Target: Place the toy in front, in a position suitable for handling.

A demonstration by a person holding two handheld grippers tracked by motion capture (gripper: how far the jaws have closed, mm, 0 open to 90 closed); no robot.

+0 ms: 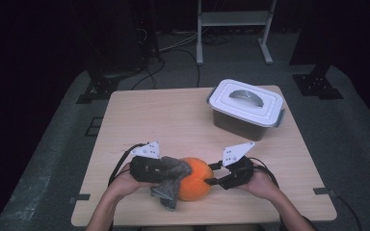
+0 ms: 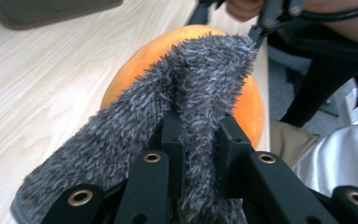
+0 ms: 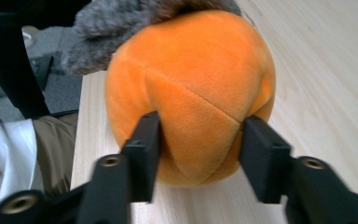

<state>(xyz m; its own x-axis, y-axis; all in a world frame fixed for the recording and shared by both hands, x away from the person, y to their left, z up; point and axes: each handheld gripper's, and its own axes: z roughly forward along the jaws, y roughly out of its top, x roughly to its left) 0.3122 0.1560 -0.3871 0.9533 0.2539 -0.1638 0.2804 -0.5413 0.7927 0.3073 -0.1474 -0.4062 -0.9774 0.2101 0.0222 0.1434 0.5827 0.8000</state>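
The orange plush ball (image 1: 196, 179) sits on the counter (image 1: 173, 120) near its front edge, well apart from the lidded box (image 1: 246, 109) that stands toward the far right corner. A grey fluffy cloth (image 1: 171, 179) is draped over the ball's left side and top, touching it, with a loose end hanging down to the counter just beside the ball. The left tool (image 2: 198, 140) is clamped shut on a fold of that cloth, the pile bunched between its jaws. The right tool (image 3: 200, 140) straddles the ball from the other side, its jaws pressing into the plush on both flanks, so it grips the ball. Both things look light and soft: the ball gives under the jaws and its seamed fabric should hold without slipping, so a hold across its middle seems sound, though a hard squeeze would only deform it. The cloth is limp and will trail wherever it is pulled; a pinch on a thick fold, as now, looks the safest hold. The box behind the ball is closed by a white lid with a handle recess, and what it holds cannot be made out.
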